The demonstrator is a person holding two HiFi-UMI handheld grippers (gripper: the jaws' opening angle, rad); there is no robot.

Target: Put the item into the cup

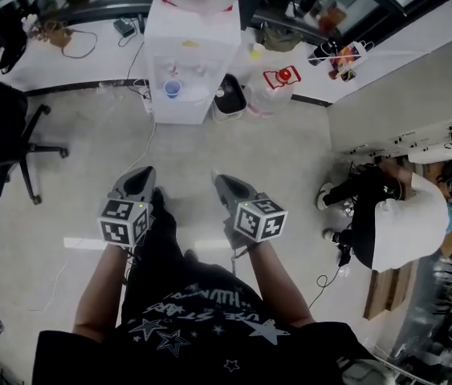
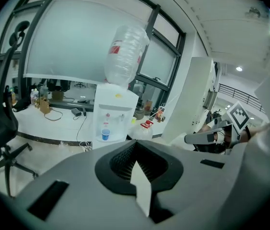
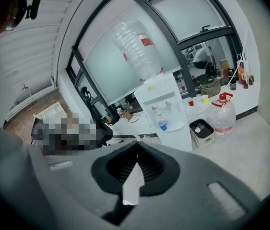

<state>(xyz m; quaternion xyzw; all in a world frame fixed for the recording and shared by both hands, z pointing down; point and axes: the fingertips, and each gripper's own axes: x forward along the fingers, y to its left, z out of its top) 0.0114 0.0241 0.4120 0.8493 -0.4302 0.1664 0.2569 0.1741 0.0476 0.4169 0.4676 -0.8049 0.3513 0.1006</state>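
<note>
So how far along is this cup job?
Nothing looks done yet. The blue cup sits on the water dispenser, untouched. In hand: nothing; the left gripper and right gripper are both shut, empty. Left: find the item, pick it up, drop it into the cup.

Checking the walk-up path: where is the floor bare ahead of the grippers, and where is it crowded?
Bare floor lies in front of the dispenser, bounded by the chair on the left and a crouching person on the right. Crowded at the dispenser's right: bin and jug.
</note>
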